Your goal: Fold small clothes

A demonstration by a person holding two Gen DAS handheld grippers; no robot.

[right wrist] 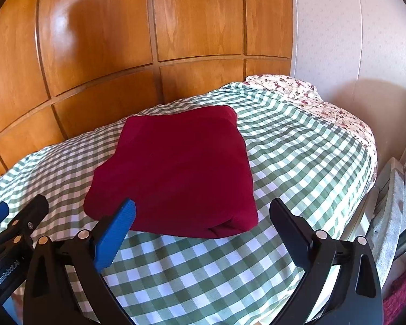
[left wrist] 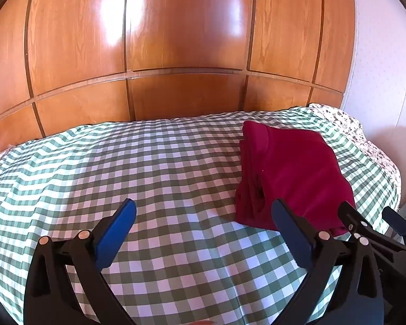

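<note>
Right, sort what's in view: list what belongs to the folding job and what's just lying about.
Belongs to the job:
- folded dark red garment on the checked bedspread
- left tongs, open, empty
- right tongs, open, empty

Just lying about:
- floral pillow at the bed's far corner
- wooden wardrobe doors behind
- grey cloth beside the bed

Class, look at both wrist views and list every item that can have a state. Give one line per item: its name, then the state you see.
red garment: folded into a compact stack, lying flat on the bed, held by neither gripper.
left gripper: open, nothing between its fingers, beside the garment.
right gripper: open, empty, just short of the garment's near edge.
checked bedspread: spread over the bed, slightly rippled.
wardrobe doors: closed.
</note>
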